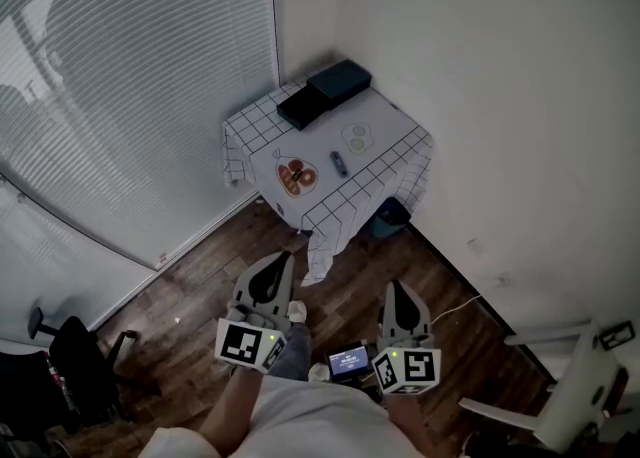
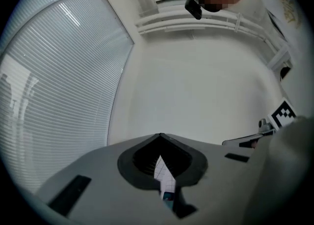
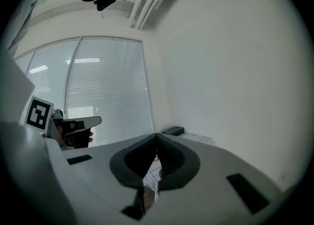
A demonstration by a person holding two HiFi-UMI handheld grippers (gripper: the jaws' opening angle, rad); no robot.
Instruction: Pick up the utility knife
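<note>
The utility knife (image 1: 339, 163), small and dark blue, lies on a corner table (image 1: 400, 161) covered with a white checked cloth. It is far ahead of both grippers. My left gripper (image 1: 284, 256) and right gripper (image 1: 397, 284) hang side by side over the wooden floor, well short of the table, both pointing towards it. In the left gripper view the left gripper (image 2: 160, 135) has its jaws meeting at the tips with nothing between them. In the right gripper view the right gripper (image 3: 156, 134) is shut and empty too.
Two black boxes (image 1: 325, 91) sit at the table's back corner, and an orange round item (image 1: 297, 177) lies left of the knife. A dark bin (image 1: 392, 212) stands under the table. A black chair (image 1: 75, 356) stands at the left, white furniture (image 1: 580, 386) at the right.
</note>
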